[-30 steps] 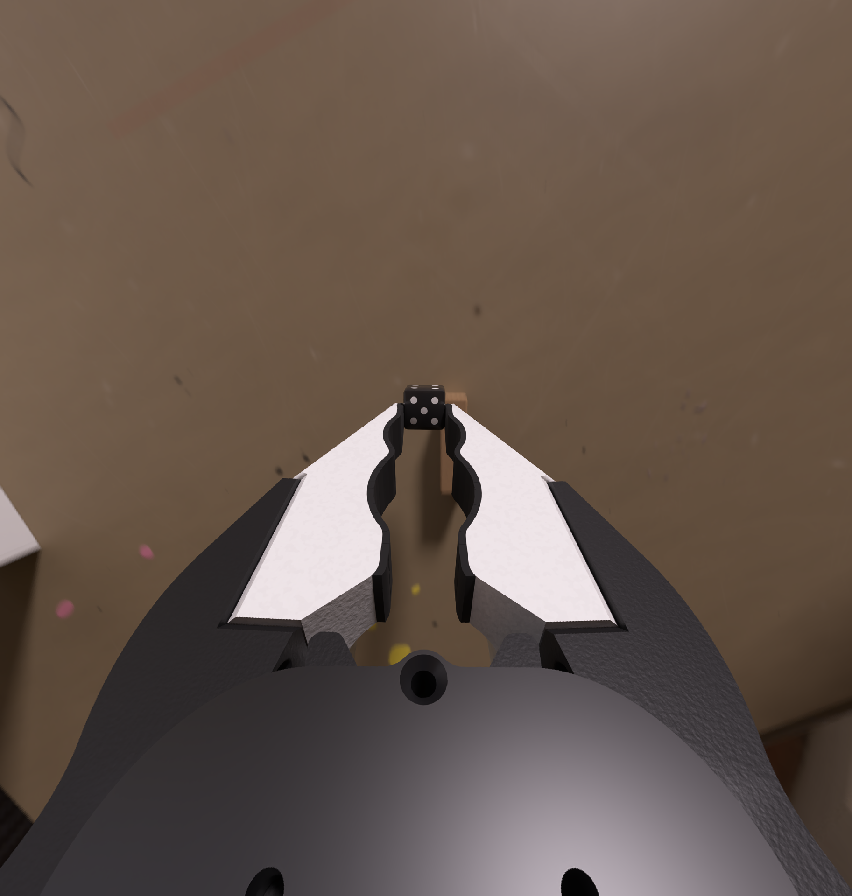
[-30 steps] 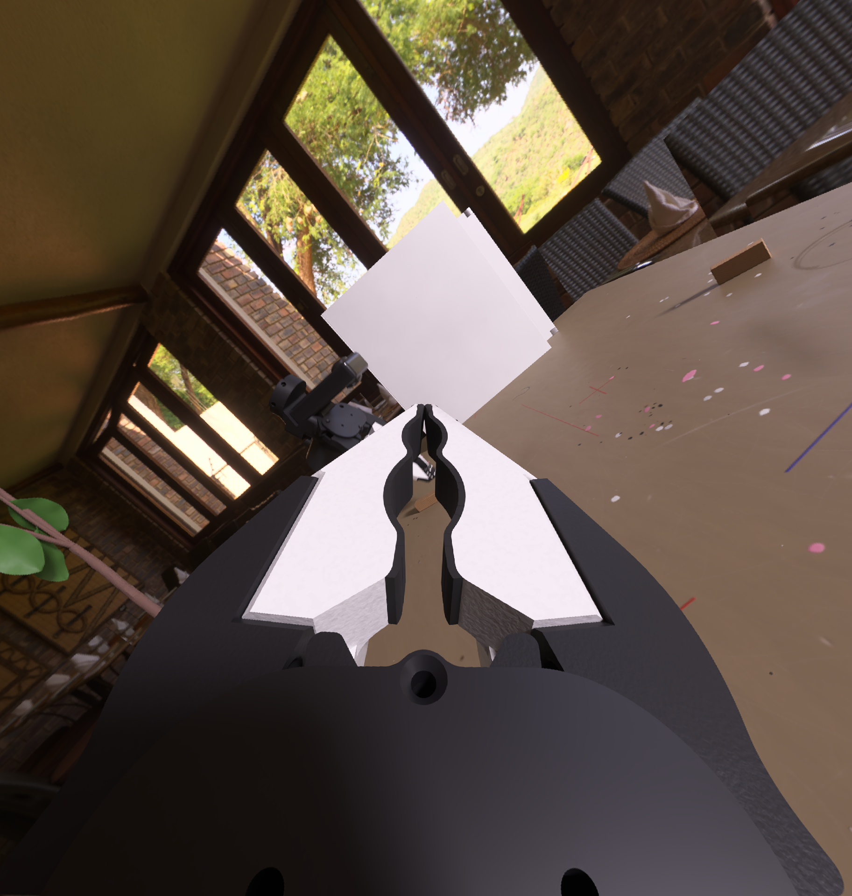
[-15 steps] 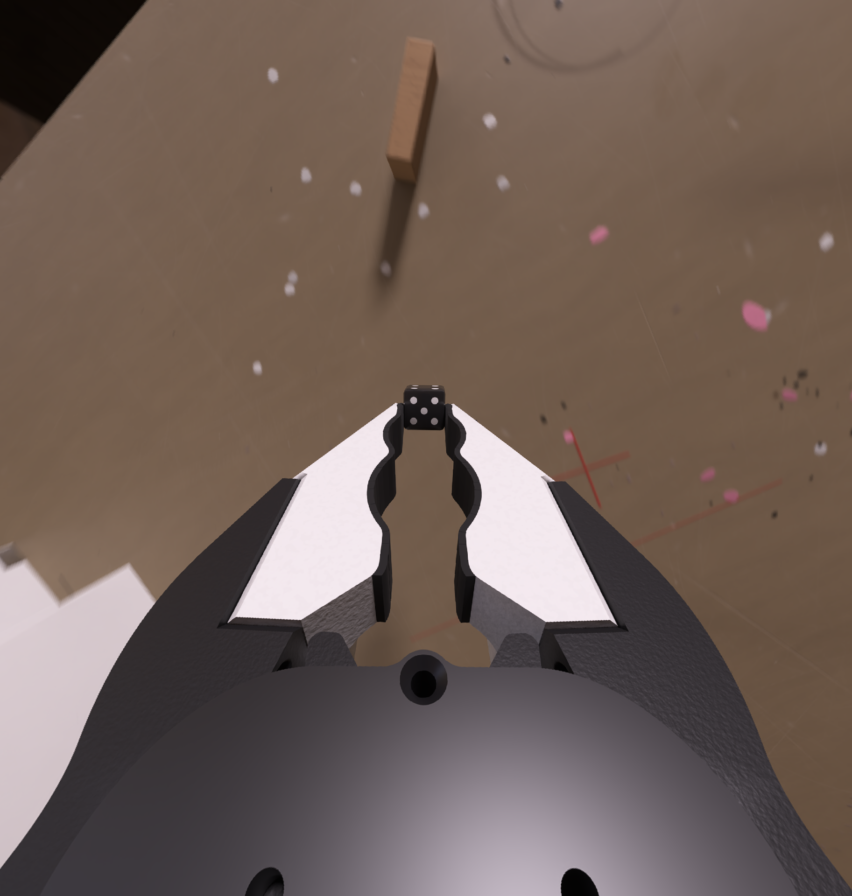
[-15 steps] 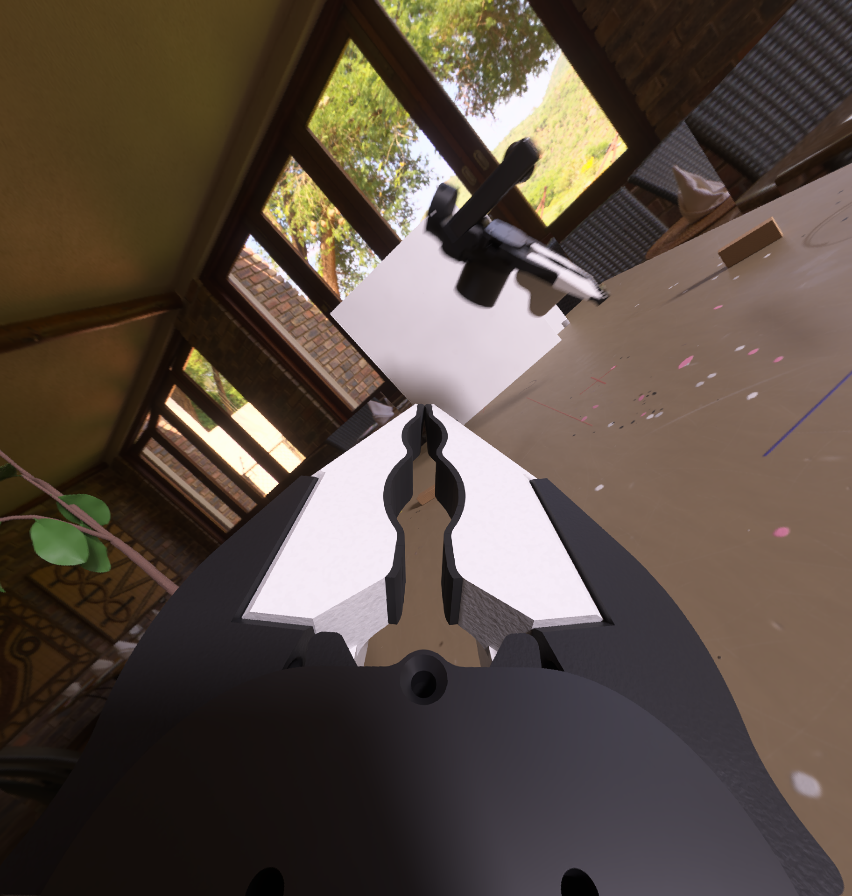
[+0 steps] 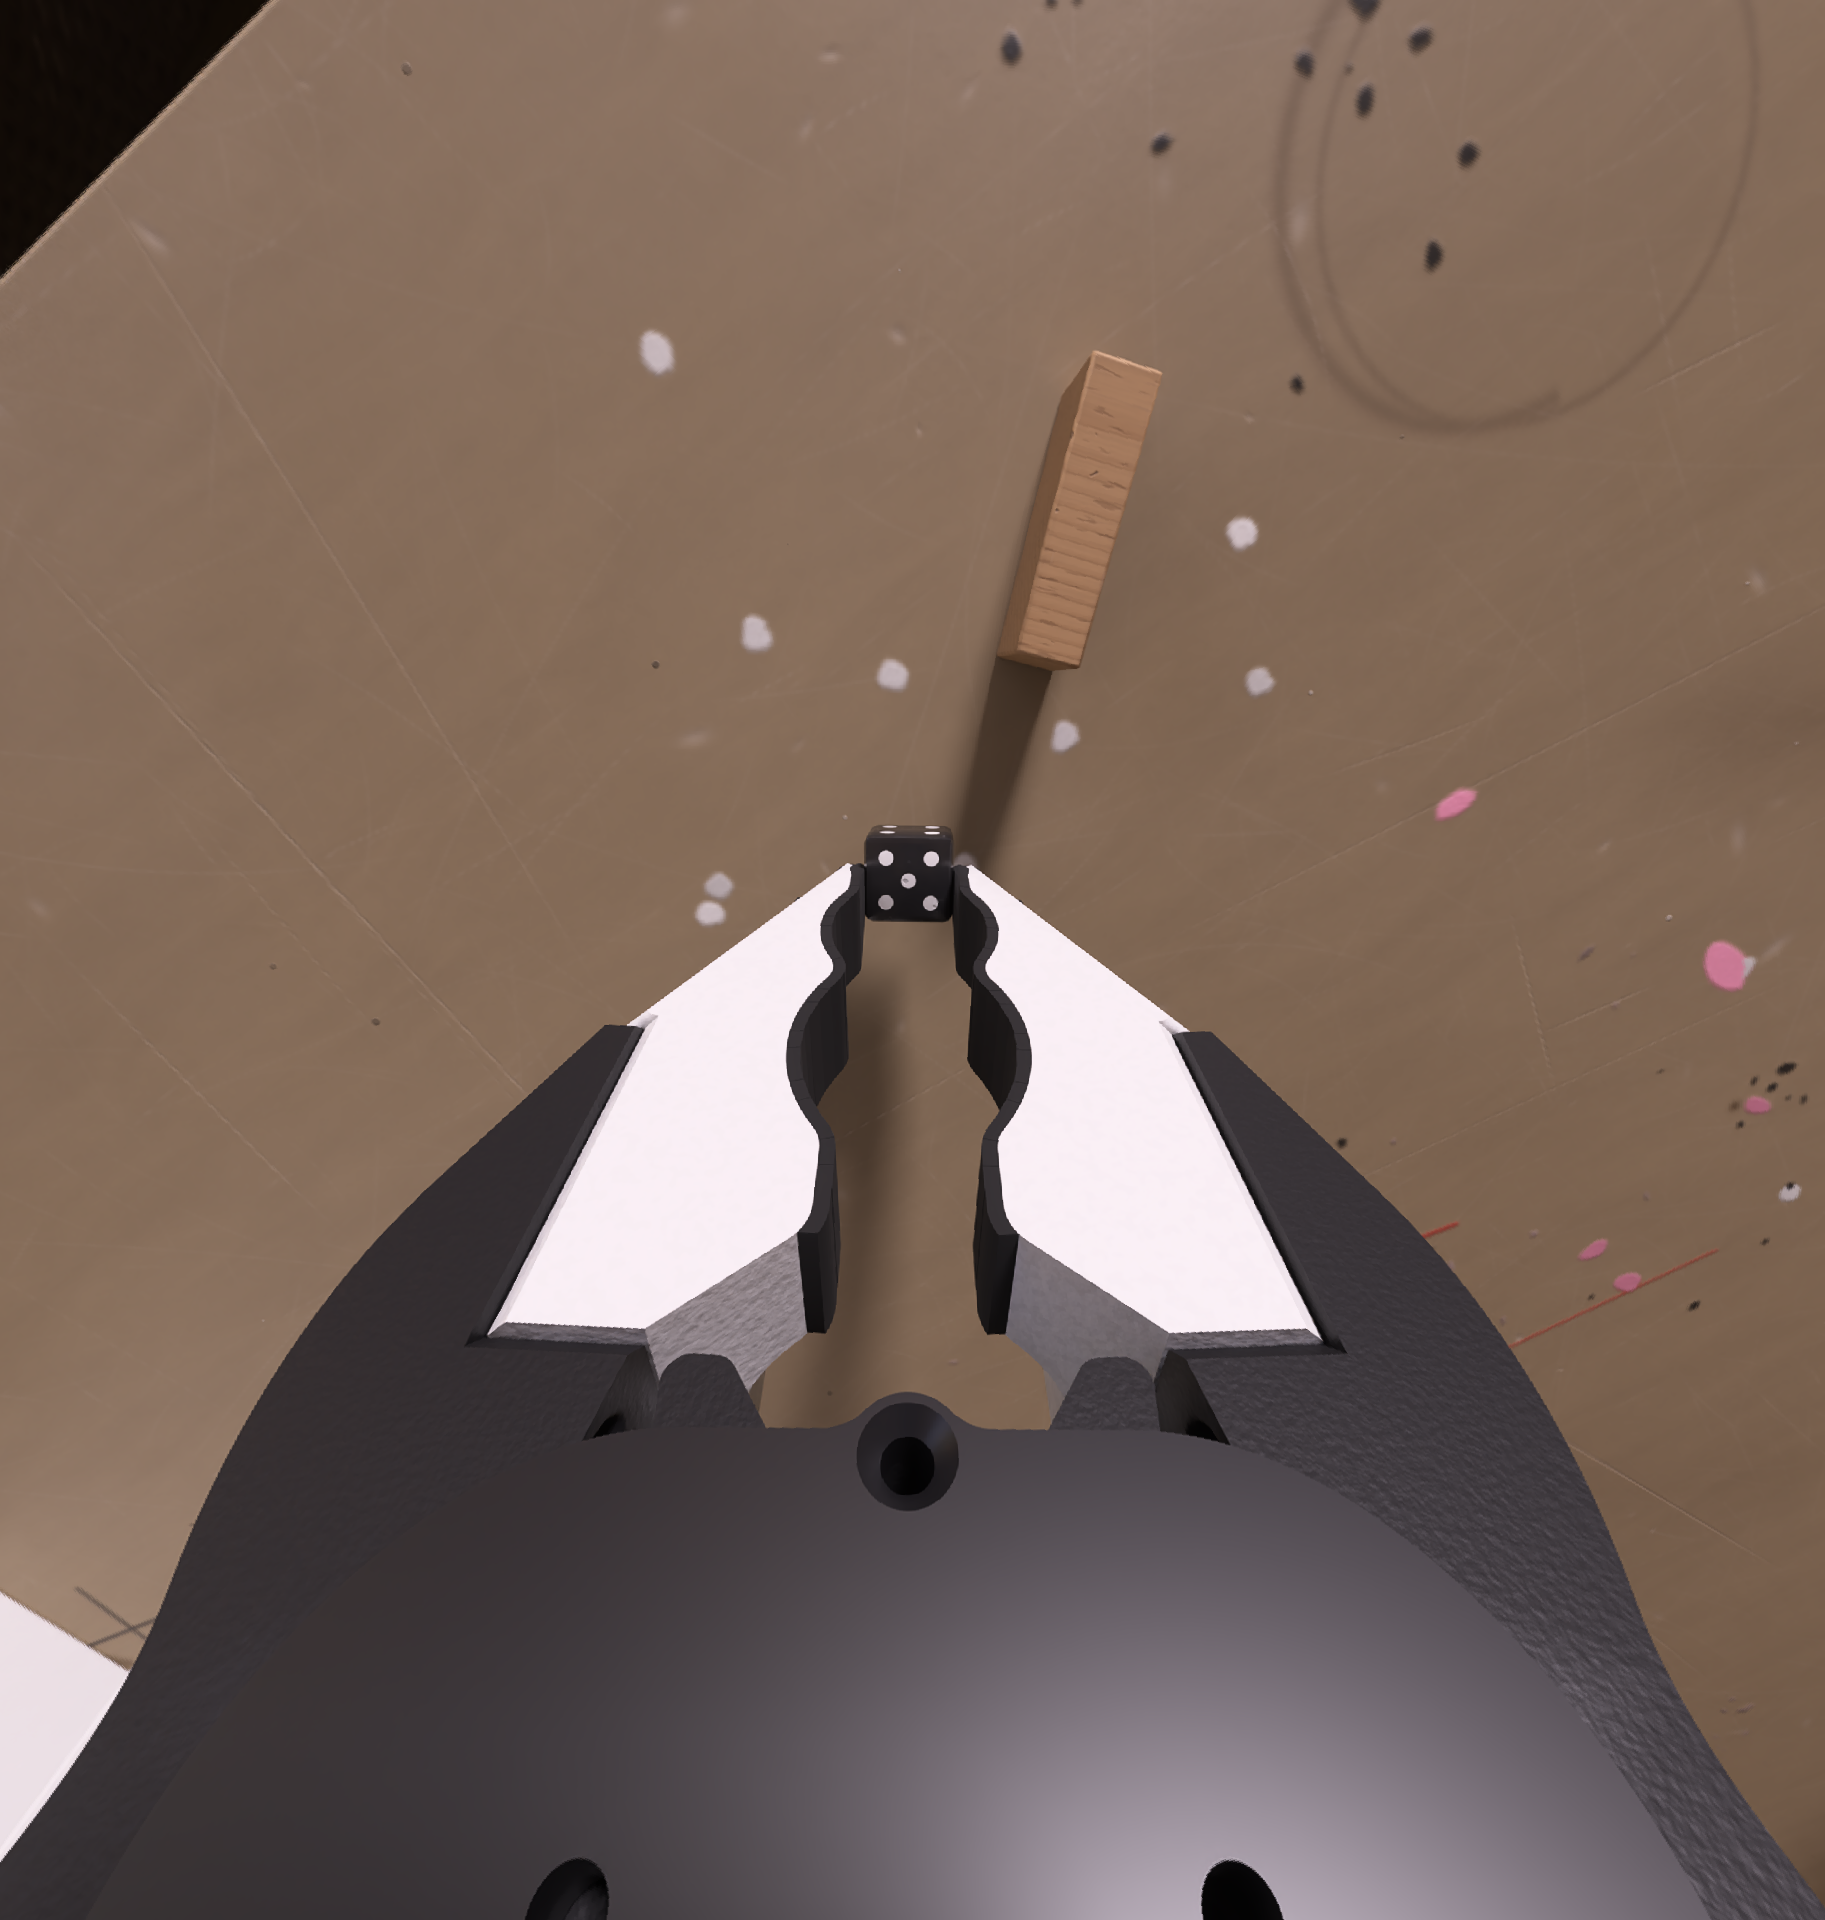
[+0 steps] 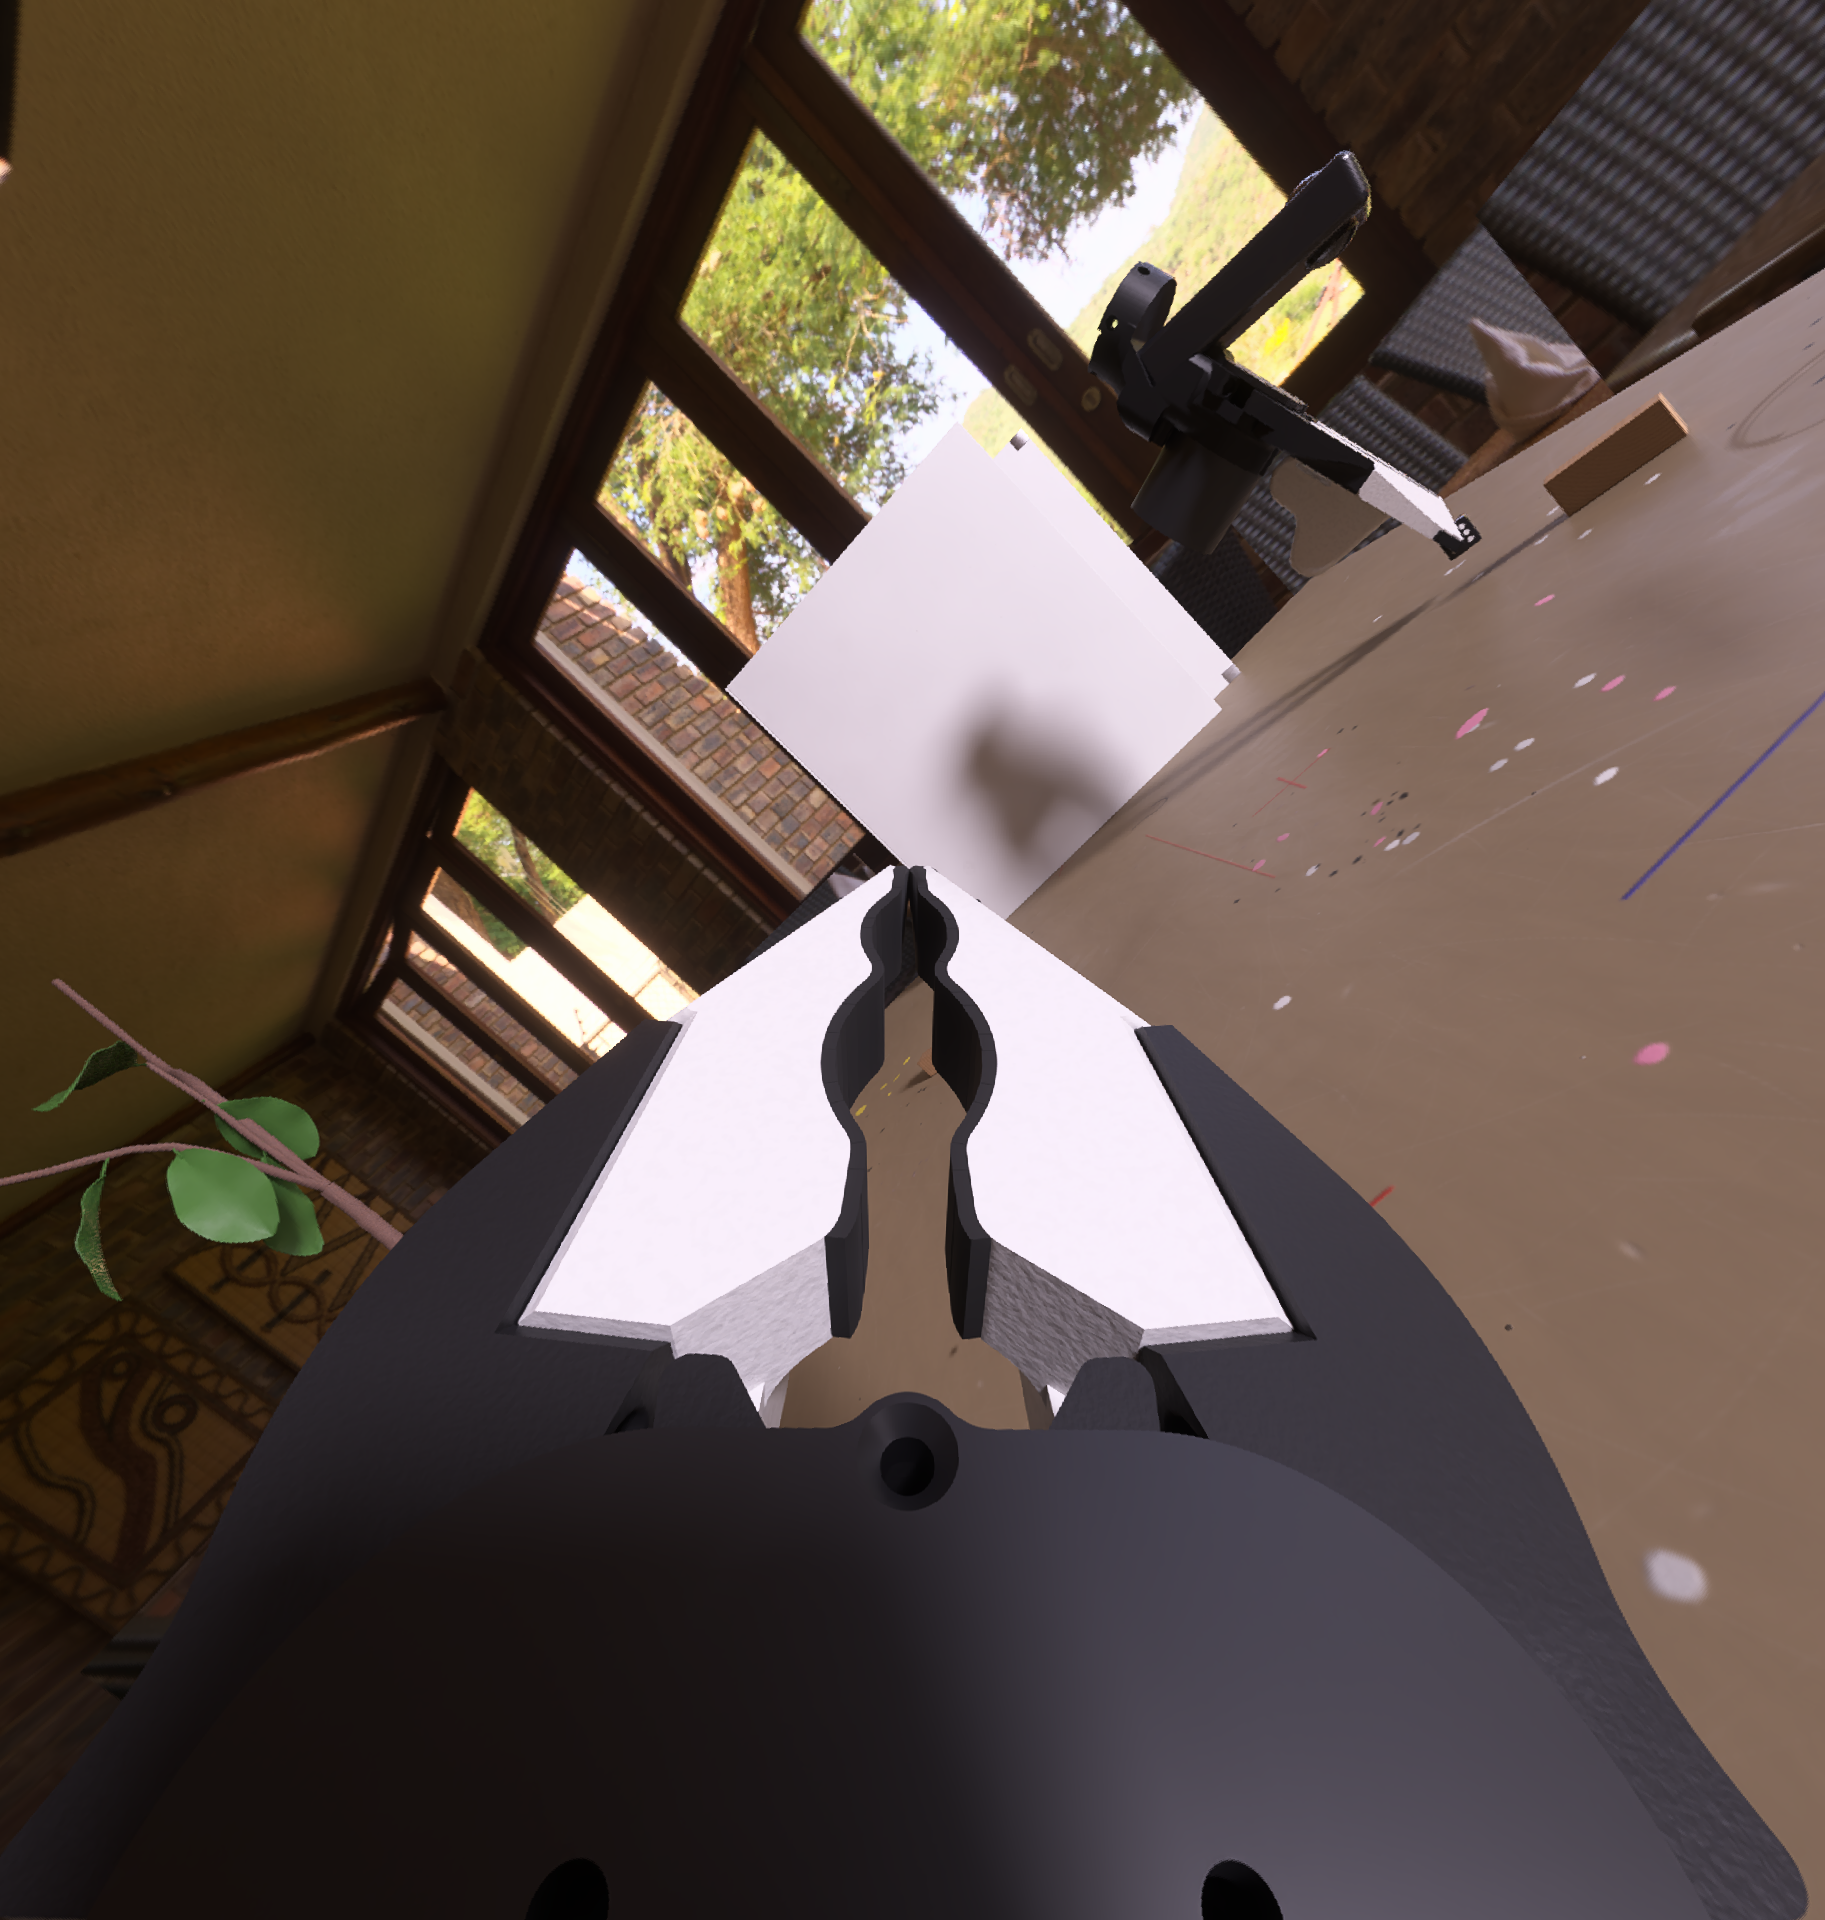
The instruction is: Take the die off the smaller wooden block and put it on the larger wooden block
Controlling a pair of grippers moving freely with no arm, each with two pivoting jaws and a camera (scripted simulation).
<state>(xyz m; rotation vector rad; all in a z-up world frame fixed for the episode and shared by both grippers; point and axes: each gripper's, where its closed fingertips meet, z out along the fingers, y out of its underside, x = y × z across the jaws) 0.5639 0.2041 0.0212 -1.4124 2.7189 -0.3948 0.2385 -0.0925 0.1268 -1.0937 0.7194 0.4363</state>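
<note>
Two changes stand out since a moment ago, both set against the brown, paint-flecked counter (image 5: 472, 520). Its view from the left side has swung: a second back only a sliver of the small block showed behind the die, and now the long wooden block (image 5: 1082, 509) lies ahead and slightly right, nearer than it was half a second ago. That reads as the carry well under way, with only the final approach and the set-down left.

Left tongs (image 5: 908, 883) stay clamped on the die (image 5: 908, 878), narrowly parted by its width, holding it at the very tips and clear above the counter, short of the block. From the right view, the same pair (image 6: 1453, 535) hangs in the air near the block (image 6: 1614, 457), die (image 6: 1464, 534) at its tip.

Right tongs (image 6: 910, 883) are almost closed with nothing between them, idle and well apart from the action. A small tan shape seen through their gap may be the smaller block, though it is too tiny to be sure.

No brand, label or readable writing appears anywhere; the die bears only white pips.
</note>
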